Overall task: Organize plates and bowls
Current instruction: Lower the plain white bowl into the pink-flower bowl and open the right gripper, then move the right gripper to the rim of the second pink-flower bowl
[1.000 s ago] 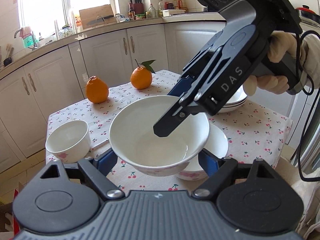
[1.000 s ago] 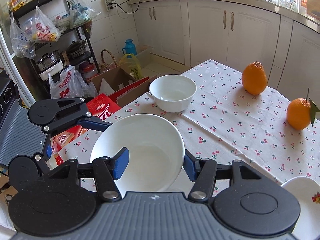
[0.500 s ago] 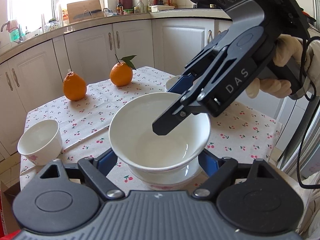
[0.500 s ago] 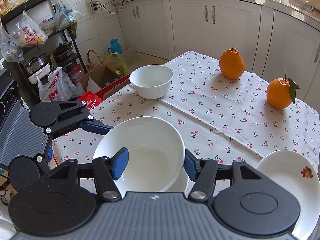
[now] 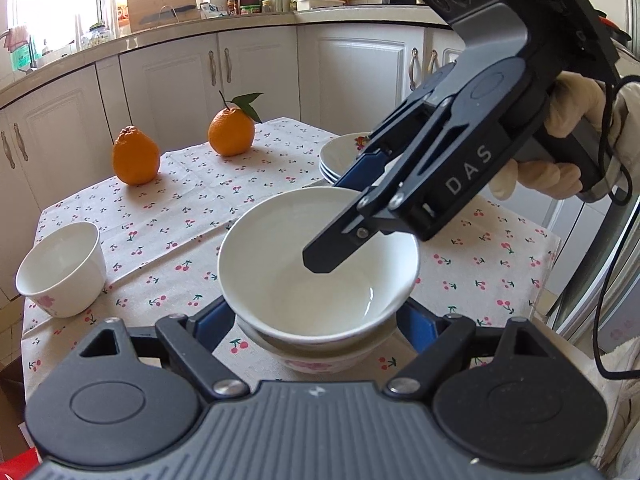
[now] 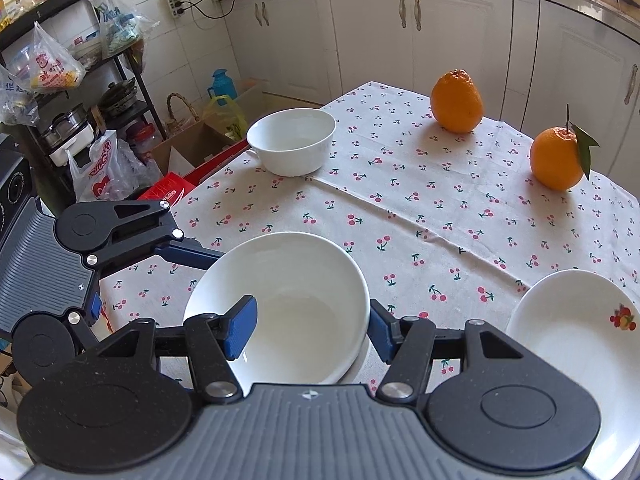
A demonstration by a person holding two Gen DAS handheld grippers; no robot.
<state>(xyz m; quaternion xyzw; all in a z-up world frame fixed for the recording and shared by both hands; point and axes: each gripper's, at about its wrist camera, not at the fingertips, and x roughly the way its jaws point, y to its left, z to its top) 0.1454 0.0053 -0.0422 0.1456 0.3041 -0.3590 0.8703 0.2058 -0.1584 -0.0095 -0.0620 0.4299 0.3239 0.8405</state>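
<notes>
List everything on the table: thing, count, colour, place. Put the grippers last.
Large bowl: one, white, nested in a second bowl at the table's near edge.
Lower bowl: one, white with pink flowers, under the large bowl.
Small bowl: one, white, alone at a table corner.
Plates: a stack, white with a fruit print, beside the nested bowls.
Oranges: two, orange, far side; one has a leaf.
Tablecloth: one, white with cherries.
Left gripper: jaws either side of the nested bowls.
Right gripper: jaws astride the large bowl's rim.
</notes>
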